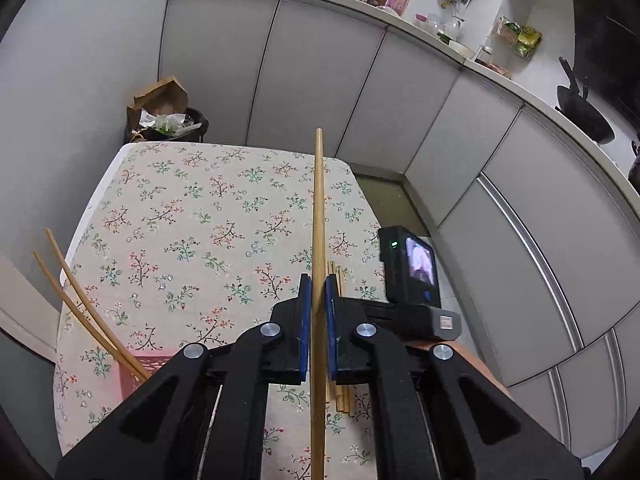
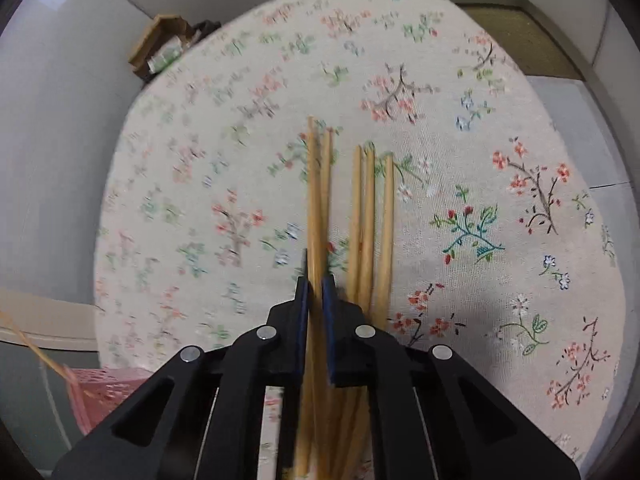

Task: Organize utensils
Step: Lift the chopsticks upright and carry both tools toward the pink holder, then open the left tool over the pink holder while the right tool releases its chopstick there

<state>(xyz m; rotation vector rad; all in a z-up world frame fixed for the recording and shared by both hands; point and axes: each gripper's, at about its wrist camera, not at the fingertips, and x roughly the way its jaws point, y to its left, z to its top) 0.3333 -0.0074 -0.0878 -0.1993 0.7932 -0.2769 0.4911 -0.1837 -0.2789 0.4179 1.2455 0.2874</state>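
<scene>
Only the left claw (image 1: 318, 300) view shows the right claw's camera (image 1: 412, 268).

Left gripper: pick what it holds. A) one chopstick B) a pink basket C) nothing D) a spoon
A: a single chopstick runs between the fingers of the left gripper, raised above the floral tablecloth.

It was a home kitchen: grey cabinet doors (image 1: 320, 80) ran under a cluttered counter (image 1: 400, 12) with jars (image 1: 436, 24) and a wok (image 1: 584, 108); a bin (image 1: 168, 124) stood behind the floral-clothed table's (image 1: 192, 200) far edge.
</scene>
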